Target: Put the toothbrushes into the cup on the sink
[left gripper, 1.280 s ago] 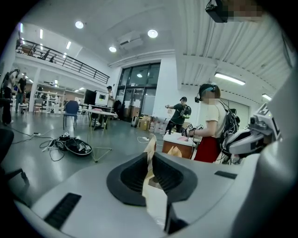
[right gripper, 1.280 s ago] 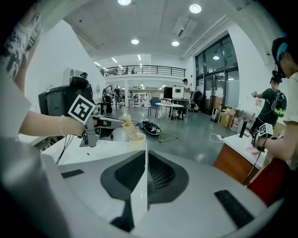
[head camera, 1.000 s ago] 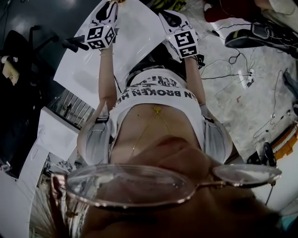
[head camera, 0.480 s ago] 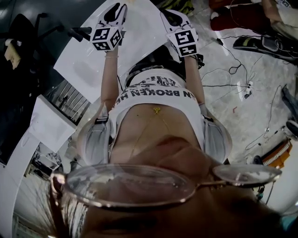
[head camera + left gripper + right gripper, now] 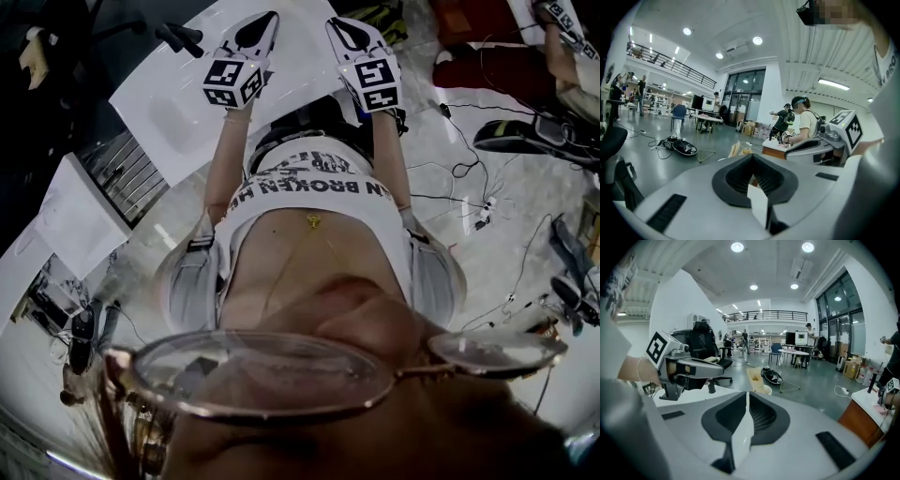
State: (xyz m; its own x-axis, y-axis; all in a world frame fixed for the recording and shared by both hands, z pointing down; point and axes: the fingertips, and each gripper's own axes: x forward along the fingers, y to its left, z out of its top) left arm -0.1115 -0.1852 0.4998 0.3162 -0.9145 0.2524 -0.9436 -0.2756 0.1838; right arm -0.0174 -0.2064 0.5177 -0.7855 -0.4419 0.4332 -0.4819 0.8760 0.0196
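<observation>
Fully closed, empty, left gripper, right gripper

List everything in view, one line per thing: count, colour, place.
counter: one, white, below the raised tools in the head view
cables: several, dark, loose on the grey floor
bag: one, black, on the floor ahead of the right tool
office chair: one, black, behind the left tool in the right gripper view
cabinet: one, brown, right edge of the right gripper view
bystanders: two, one dark top, one pale top, ahead of the left tool
glasses: one pair, thin-rimmed, bottom of the head view
left tool: one, white, shut, empty
right tool: one, white, shut, empty
</observation>
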